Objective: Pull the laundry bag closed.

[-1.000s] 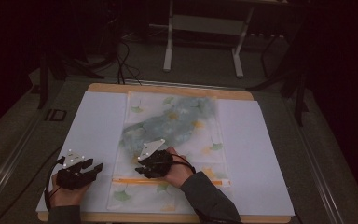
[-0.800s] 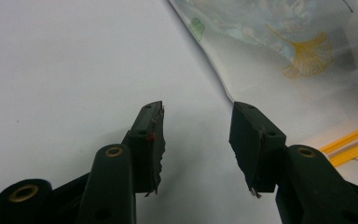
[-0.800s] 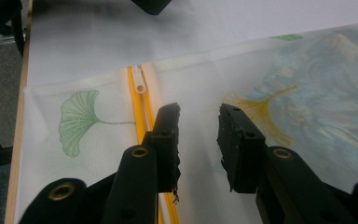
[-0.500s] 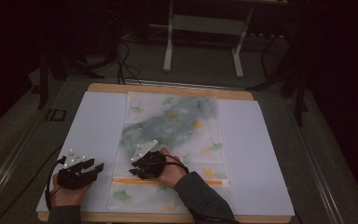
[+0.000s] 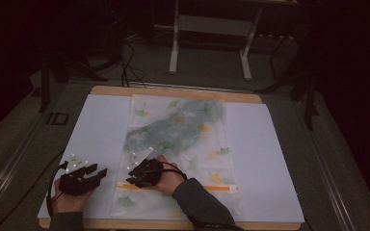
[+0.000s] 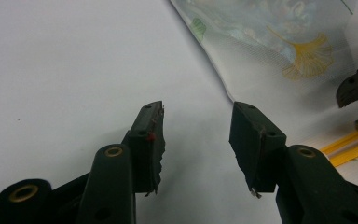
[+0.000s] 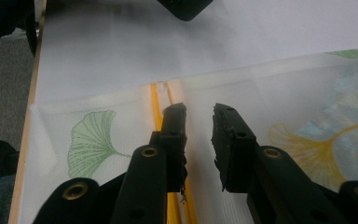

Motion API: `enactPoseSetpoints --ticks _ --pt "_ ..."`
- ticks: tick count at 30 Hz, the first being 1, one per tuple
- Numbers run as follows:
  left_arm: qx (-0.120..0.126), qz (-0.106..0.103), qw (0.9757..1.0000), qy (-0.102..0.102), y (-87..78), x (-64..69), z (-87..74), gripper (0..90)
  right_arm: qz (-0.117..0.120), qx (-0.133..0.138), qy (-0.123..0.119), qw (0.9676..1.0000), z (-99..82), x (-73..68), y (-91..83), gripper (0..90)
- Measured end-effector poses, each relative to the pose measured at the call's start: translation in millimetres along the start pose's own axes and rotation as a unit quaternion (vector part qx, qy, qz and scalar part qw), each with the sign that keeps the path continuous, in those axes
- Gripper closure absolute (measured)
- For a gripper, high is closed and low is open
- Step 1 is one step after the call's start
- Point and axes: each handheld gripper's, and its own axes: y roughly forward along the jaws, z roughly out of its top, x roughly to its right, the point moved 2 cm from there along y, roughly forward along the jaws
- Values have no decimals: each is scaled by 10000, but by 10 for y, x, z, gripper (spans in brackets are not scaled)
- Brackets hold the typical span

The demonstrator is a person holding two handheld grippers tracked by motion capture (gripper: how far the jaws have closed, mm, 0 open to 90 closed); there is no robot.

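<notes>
- Mesh bag (image 5: pixel 180 149) with leaf print lay flat on white sheet (image 5: pixel 265 159), mid-table.
- Right gripper (image 7: pixel 199 114) over bag's yellow zipper (image 7: pixel 157 109), jaws just narrowing, a gap left, nothing pinched.
- Left gripper (image 6: pixel 196 126) spread, empty, over sheet beside bag.

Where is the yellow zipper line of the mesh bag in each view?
High view: yellow zipper line runs across the bag's near end, beside the right gripper.
Left gripper view: far right edge.
Right gripper view: left of centre, passing under the left finger.
Shared landmark: the green ginkgo leaf print.
</notes>
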Motion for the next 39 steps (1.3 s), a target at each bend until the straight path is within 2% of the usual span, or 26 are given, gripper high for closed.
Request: enactPoseSetpoints --ticks 18,25,39 --pt "-13 -15 10000 10 2 0 -4 544 264 -106 -39 9996 16 -62 178 759" --pt "-12 -20 10000 6 3 2 -6 544 369 -250 -99 9990 39 -84 254 764" --pt "-26 -57 10000 21 -7 7 -8 544 393 -328 -154 9986 96 -104 330 829"
